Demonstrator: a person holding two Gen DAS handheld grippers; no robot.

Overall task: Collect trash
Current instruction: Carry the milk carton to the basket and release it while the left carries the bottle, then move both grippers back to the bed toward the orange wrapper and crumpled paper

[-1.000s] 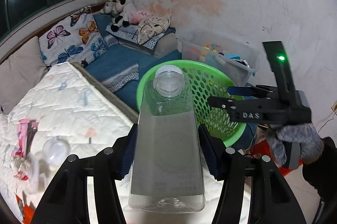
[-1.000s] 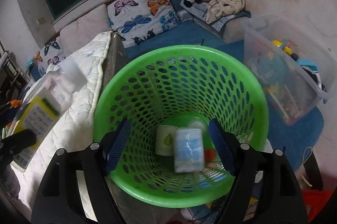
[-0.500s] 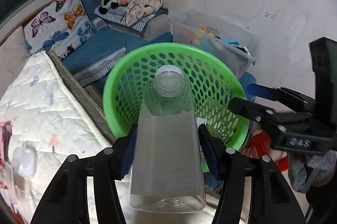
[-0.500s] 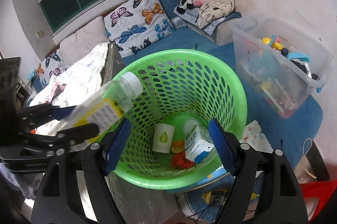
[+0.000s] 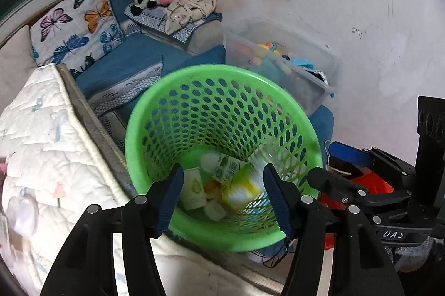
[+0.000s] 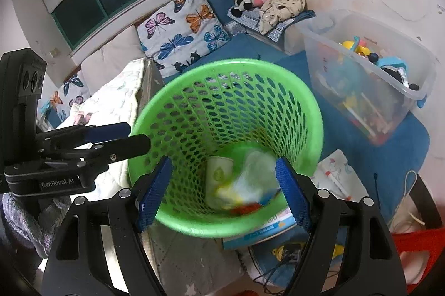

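Left gripper [image 5: 224,193]: fingers apart, empty, above green mesh basket [image 5: 155,129] | Right gripper [image 6: 224,190]: fingers apart, empty | Clear bottle [image 5: 244,184]: blurred, inside basket among paper cup [image 5: 194,189] and carton [image 5: 229,169]

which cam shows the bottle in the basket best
The left wrist view: the bottle lies fairly sharp among the trash in the green basket, yellow label showing. In the right wrist view the bottle is a motion-blurred smear.

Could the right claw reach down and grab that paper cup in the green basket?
Probably yes: the right claw hangs open above the basket, and the paper cup leans at the bottom, with a blurred bottle right beside it.
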